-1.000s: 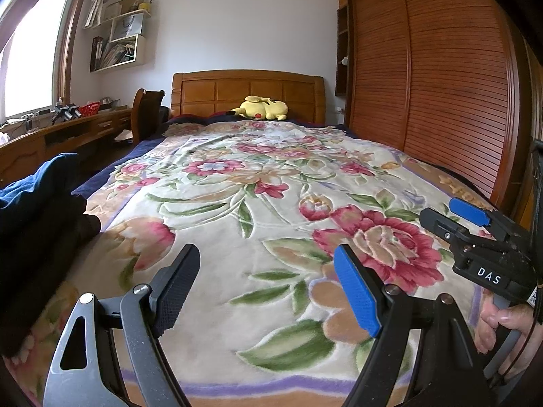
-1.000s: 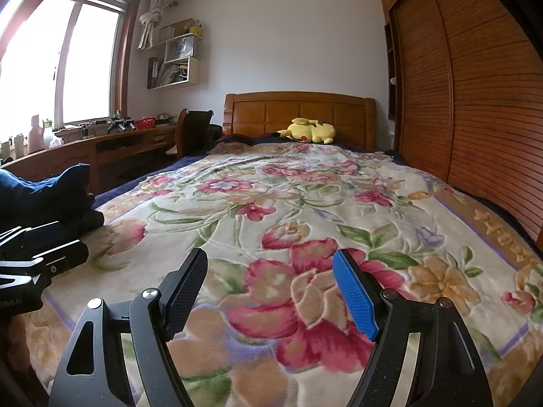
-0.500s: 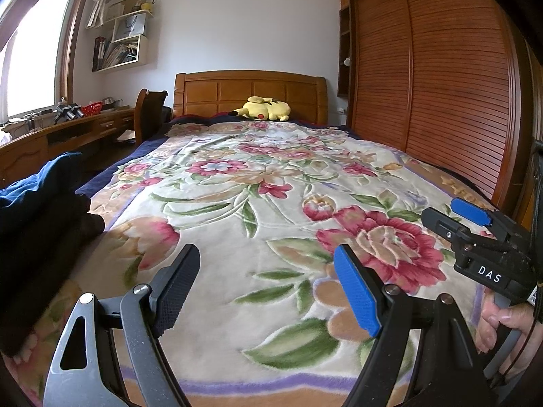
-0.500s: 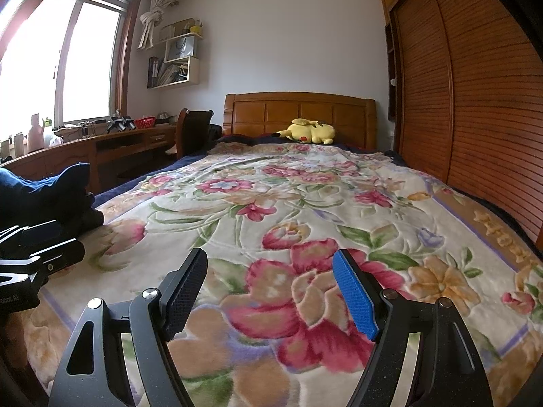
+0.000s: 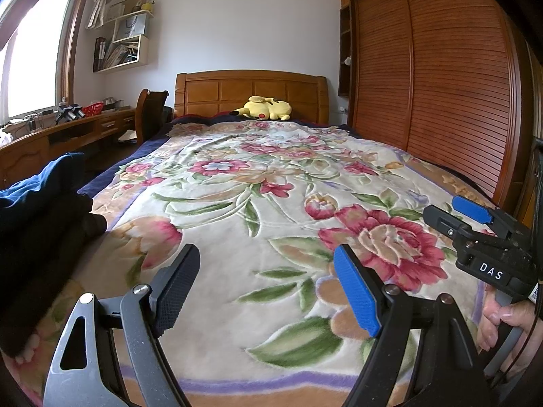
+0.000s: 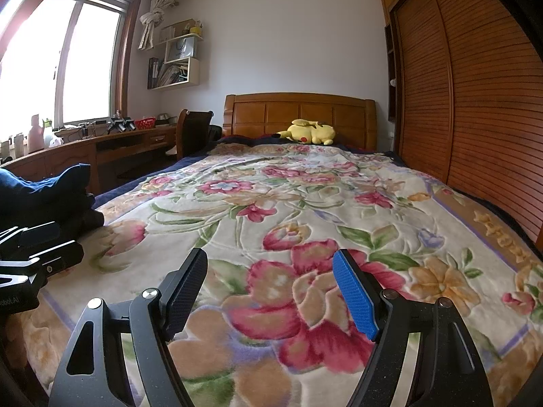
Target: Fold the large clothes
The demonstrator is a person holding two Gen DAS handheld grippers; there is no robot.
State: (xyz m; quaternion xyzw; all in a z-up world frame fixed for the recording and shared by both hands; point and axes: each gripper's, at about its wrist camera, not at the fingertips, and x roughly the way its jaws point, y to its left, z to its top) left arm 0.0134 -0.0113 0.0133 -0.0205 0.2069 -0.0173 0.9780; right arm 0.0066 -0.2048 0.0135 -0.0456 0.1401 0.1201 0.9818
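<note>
Blue-padded, each hand-held gripper, left (image 5: 266, 286) and right (image 6: 269, 286), hovers released above the floral blanket (image 5: 271, 183).

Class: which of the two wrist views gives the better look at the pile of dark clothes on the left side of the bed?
The left wrist view. There the dark clothes fill the left edge, with blue cloth on top of black. In the right wrist view the same pile looks smaller, and the left gripper covers its lower part.
</note>
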